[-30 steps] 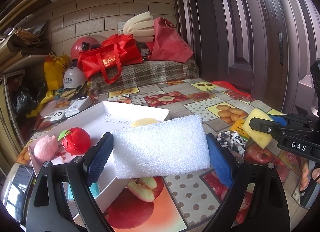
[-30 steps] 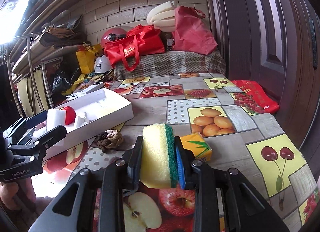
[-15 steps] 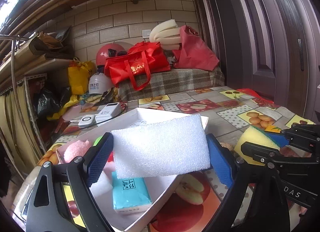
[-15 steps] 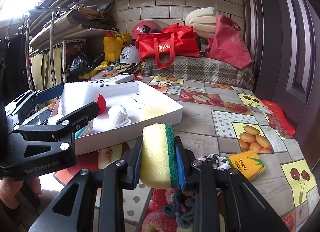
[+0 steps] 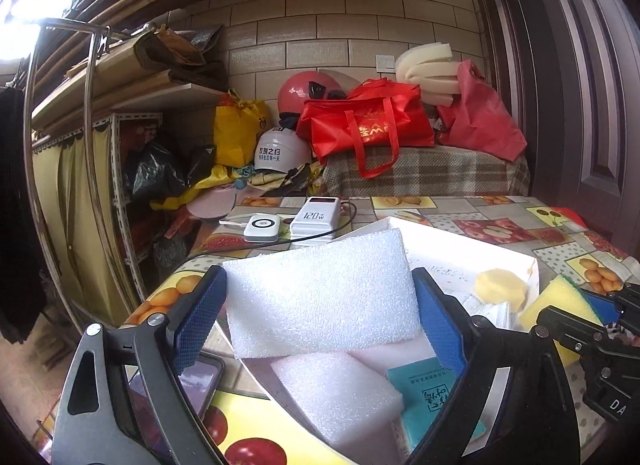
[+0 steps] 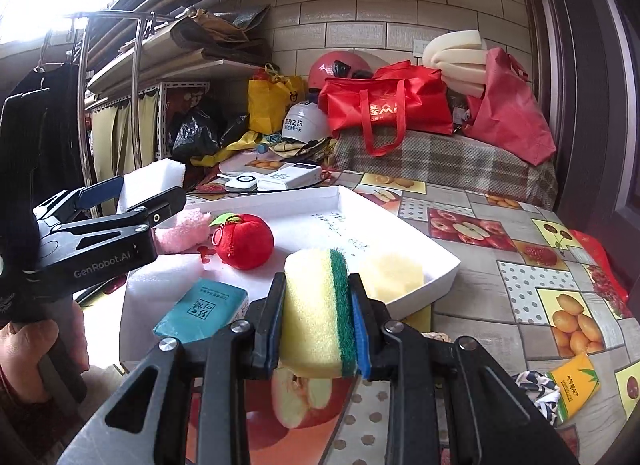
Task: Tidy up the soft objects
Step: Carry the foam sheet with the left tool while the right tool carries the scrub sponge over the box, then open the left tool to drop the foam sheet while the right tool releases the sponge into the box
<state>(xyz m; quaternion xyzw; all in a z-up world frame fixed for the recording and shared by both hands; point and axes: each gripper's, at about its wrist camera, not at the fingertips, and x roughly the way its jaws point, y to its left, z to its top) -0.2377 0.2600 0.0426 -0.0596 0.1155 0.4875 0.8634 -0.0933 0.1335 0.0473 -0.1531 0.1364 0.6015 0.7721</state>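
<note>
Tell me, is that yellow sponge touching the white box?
Cannot tell. In the right wrist view the yellow sponge, clamped in the right gripper, overlaps the white box.

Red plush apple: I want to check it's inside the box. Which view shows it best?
The right wrist view: the red plush apple lies unobstructed inside the white box. In the left wrist view it is hidden behind the held white foam block.

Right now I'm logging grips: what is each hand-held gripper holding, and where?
Left hand-held gripper: white foam block, pinched at its two short ends. Right hand-held gripper: yellow-green sponge, squeezed across its broad faces.
</note>
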